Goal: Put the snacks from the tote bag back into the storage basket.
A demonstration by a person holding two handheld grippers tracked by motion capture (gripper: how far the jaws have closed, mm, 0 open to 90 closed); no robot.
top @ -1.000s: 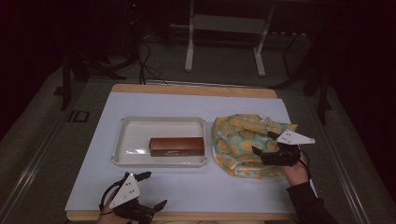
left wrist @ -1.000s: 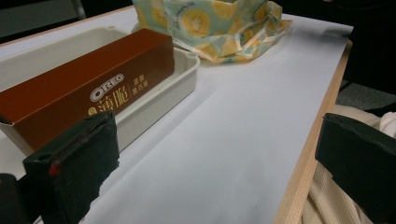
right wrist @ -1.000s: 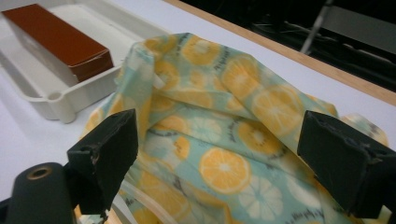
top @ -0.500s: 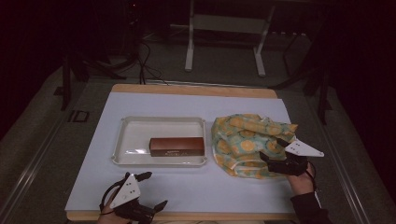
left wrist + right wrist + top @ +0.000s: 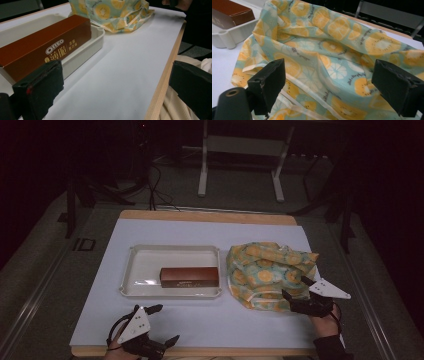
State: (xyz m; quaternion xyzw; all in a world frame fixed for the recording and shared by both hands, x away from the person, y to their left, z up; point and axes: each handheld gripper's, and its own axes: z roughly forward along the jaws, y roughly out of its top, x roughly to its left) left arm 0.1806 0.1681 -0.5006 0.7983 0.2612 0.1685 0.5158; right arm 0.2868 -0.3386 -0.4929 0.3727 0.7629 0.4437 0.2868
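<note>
From the high view we see the white-topped desk (image 5: 210,320) carrying a shallow white tray (image 5: 140,265) with a brown box (image 5: 189,276) lying flat in it. Just beside the tray's right edge sits a crumpled fruit-print cloth (image 5: 267,270). Our right tongs (image 5: 295,289) rest at the cloth's near right corner, spread apart and gripping nothing. Our left tongs (image 5: 162,324) lie near the desk's front edge, well apart from the tray, also spread.

In the left gripper view the box (image 5: 45,50) reads "OREO" in white, with gold Chinese characters below it and two small lines at the side too fine for us to read. The tray (image 5: 92,43) holds it, and the cloth (image 5: 112,12) lies beyond.

In the right gripper view the cloth (image 5: 332,52) shows orange and kiwi slices with small dark script we cannot read. The tongs' jaws stand wide over it, and the tray's corner (image 5: 229,35) sits at upper left.
</note>
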